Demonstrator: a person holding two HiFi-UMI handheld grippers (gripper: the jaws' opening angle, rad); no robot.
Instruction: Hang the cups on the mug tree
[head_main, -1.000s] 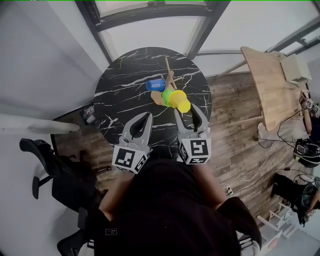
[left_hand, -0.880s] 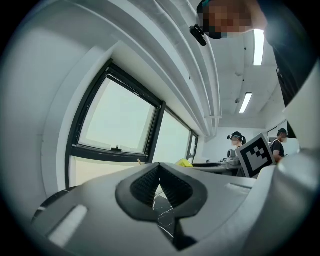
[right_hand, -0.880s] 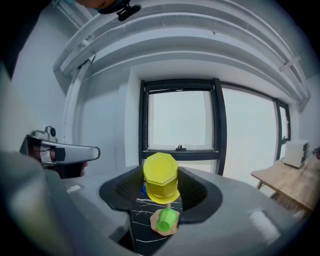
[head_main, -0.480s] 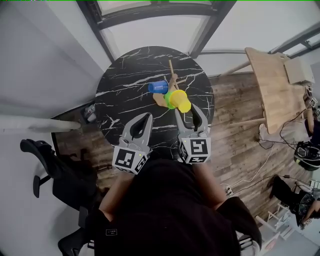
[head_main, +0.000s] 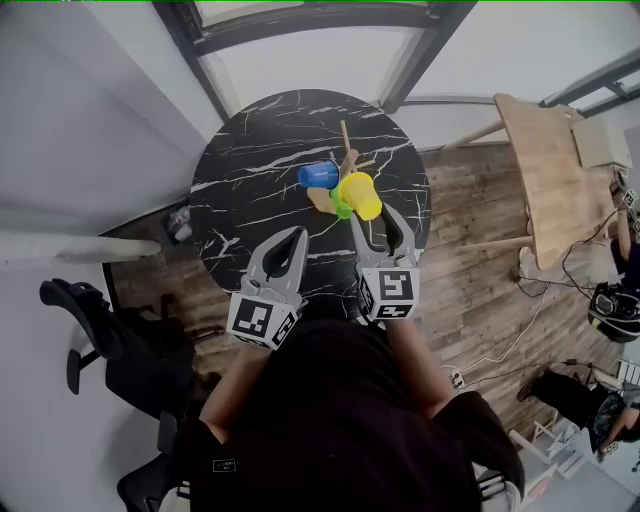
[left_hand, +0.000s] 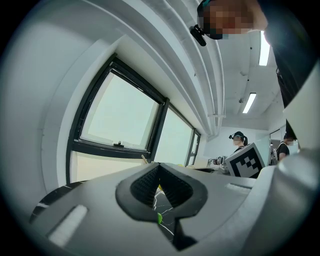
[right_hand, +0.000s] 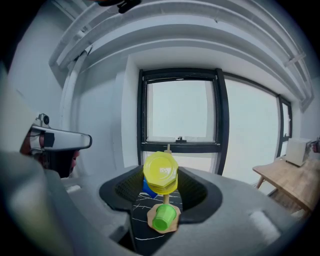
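Three cups at mug tree (head_main: 345, 140): yellow cup (head_main: 360, 195), blue cup (head_main: 318, 175), green cup (right_hand: 164, 218). Likely light, stiff, slick plastic; I'd pinch across body. My right gripper (head_main: 377, 222) spread, gripping nothing; left gripper (head_main: 298, 235) clenched, empty.

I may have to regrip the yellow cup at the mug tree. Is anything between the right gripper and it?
Nothing visible does. The right gripper has its jaws open, facing the yellow plastic cup bottom-on. The green plastic cup sits lower on the wooden mug tree, and the blue plastic cup is behind, to the left.
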